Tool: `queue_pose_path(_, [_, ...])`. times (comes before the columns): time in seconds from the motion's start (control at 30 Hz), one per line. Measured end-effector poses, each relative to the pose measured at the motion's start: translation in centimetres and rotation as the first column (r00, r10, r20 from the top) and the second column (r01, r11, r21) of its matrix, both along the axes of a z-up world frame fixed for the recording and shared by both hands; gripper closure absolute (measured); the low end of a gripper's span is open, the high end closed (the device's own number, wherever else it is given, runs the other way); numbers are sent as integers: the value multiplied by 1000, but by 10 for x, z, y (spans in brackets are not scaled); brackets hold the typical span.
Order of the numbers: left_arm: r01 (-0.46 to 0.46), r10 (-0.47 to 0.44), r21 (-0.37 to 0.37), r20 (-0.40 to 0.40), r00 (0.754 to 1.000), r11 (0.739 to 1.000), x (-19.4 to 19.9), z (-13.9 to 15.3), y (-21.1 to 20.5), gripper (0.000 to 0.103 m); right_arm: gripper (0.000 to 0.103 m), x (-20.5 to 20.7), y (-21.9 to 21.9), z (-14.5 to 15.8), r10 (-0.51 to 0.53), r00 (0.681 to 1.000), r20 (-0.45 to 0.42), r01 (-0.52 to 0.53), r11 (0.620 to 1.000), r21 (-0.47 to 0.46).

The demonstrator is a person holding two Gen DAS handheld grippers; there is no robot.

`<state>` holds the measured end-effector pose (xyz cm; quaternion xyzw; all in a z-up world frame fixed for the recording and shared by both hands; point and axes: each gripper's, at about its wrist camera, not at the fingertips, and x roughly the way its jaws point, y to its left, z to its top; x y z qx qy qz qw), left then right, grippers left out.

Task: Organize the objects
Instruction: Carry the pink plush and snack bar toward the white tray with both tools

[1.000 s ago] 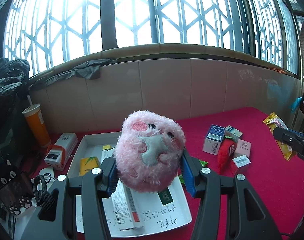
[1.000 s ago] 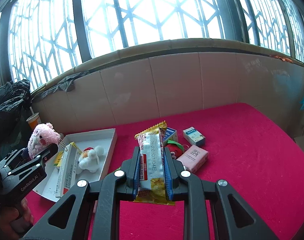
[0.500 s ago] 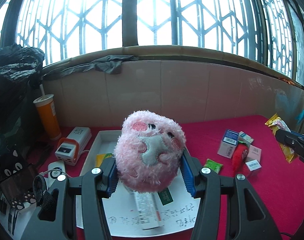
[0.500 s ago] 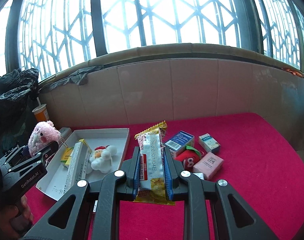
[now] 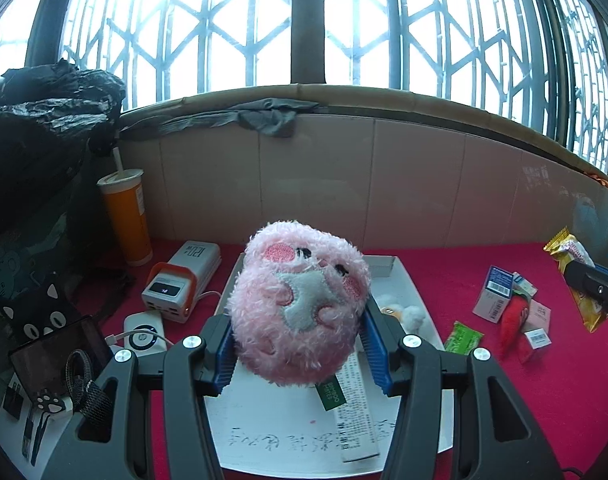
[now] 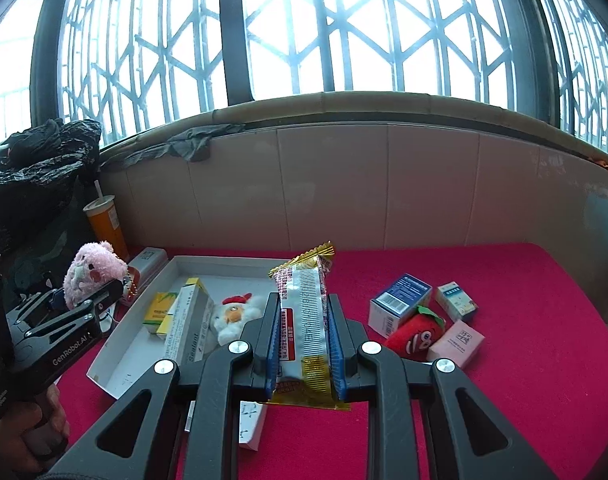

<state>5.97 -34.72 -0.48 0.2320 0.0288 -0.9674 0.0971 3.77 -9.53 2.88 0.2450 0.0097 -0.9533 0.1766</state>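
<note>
A table covered in red cloth [image 6: 524, 360] carries everything, running up to a beige tiled wall below a barred window. On its left part lies a shallow white rectangular cardboard tray [image 6: 116, 354], which also shows in the left wrist view [image 5: 420, 308] beneath the left tool.

The left tool [image 5: 298, 350] is clamped on a fluffy pink plush pig [image 5: 300, 308], its blue pads pressed into the toy's sides, and holds it above the tray. From the right wrist view the same tool [image 6: 80, 306] and pig [image 6: 92, 274] sit at the tray's left edge, raised off the table.

The right tool [image 6: 303, 340] is closed on a long snack packet of silver and gold foil [image 6: 304, 320], gripped upright between its blue pads, above the table just right of the tray.

Inside the tray lie a long grey-and-white sealant box [image 6: 188, 328], a small white plush Santa figure with a red hat [image 6: 236, 316] just beside it, and a small yellow-green carton [image 6: 160, 312] on the box's other side.

To the right on the cloth, clustered close together, are a blue-and-white carton [image 6: 400, 304], a red plush strawberry with a face [image 6: 418, 334], a pink box [image 6: 456, 344] and a small white-and-blue box [image 6: 456, 300]. A small green sachet [image 5: 464, 338] lies just right of the tray.

Left of the tray stand an orange paper cup with a straw [image 5: 126, 216] and a white power bank with an orange handle [image 5: 180, 280].
</note>
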Motion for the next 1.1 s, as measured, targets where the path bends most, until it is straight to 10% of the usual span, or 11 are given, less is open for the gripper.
queue_pose_path(1.1, [-41, 40, 11, 82, 996, 999, -18, -30, -36, 50, 80, -16, -79, -23, 102, 993, 66, -103, 994, 20])
